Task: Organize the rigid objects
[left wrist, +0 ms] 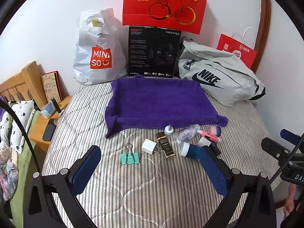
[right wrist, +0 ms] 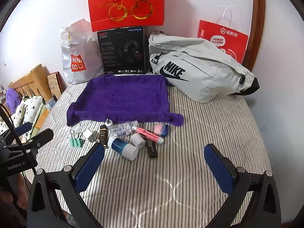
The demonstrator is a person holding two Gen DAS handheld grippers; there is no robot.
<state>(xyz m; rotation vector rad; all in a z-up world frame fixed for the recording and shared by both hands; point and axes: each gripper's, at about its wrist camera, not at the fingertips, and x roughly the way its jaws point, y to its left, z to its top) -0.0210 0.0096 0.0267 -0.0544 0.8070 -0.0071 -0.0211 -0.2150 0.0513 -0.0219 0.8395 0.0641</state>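
A purple towel lies spread on the striped bed. Along its near edge sits a cluster of small items: a mint binder clip, a white charger plug, a dark brown box, a clear pill bottle, a pink highlighter and a blue-and-white bottle. My left gripper hangs open just short of the clip. My right gripper is open over bare bedding, right of the cluster.
Against the wall stand a white Miniso bag, a black headset box, a red cherry gift bag, a grey Nike bag and a red paper bag. A wooden nightstand with a phone is left of the bed.
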